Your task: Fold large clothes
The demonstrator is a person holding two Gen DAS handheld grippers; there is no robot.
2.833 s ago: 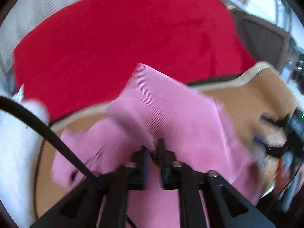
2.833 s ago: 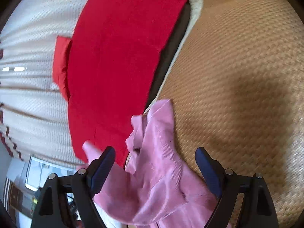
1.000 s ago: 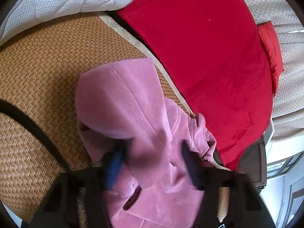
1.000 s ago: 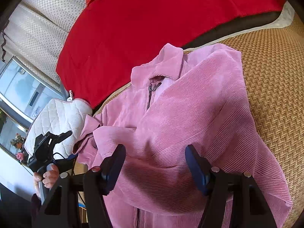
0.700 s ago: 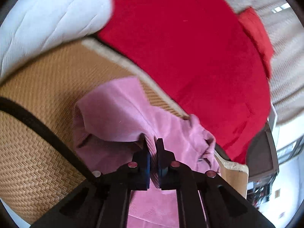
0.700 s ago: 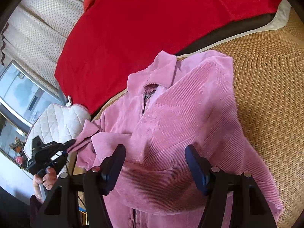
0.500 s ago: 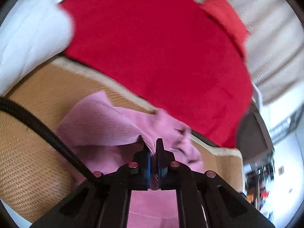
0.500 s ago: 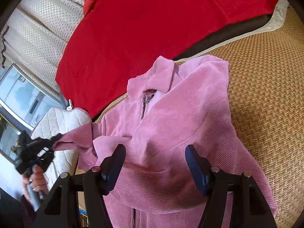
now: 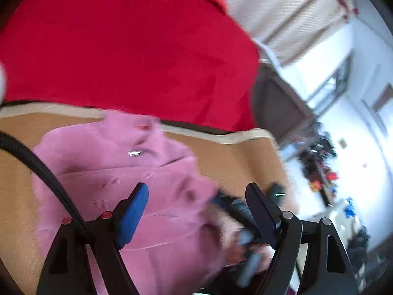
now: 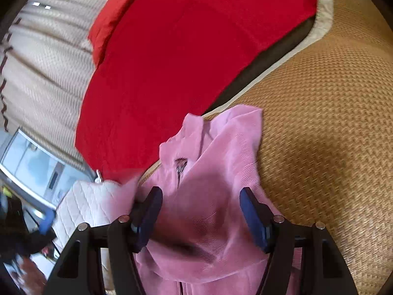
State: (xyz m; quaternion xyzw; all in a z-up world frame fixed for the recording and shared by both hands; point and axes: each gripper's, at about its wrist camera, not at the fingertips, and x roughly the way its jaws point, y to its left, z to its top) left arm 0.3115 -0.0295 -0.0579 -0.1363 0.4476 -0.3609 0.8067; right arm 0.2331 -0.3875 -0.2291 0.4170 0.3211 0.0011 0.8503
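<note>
A pink corduroy jacket (image 9: pixel 118 177) lies rumpled on the woven mat (image 9: pixel 233 162), collar and zipper pull (image 9: pixel 133 153) towards the red blanket. My left gripper (image 9: pixel 196 188) hovers over its right side, jaws opening wide; no cloth is caught between the pads. In the left wrist view the right gripper (image 9: pixel 245 223) shows as a dark blur in a hand at the jacket's edge. My right gripper (image 10: pixel 201 191) stands open above the jacket (image 10: pixel 221 172) chest, its shadow on the cloth, touching nothing. The blurred left gripper (image 10: pixel 46 218) shows at the far left.
A red blanket (image 10: pixel 184 49) covers the bed beyond the mat (image 10: pixel 319 123), with a red pillow (image 10: pixel 108 19) and a pale curtain (image 10: pixel 44 61) behind. A white quilted cushion (image 10: pixel 88 204) sits left of the jacket. Dark furniture (image 9: pixel 277 108) and room clutter lie to the right.
The left gripper was shut on a fold of pink cloth and lifting it; it has let go, opened wide and swung right. The right gripper drew back a little, still open.
</note>
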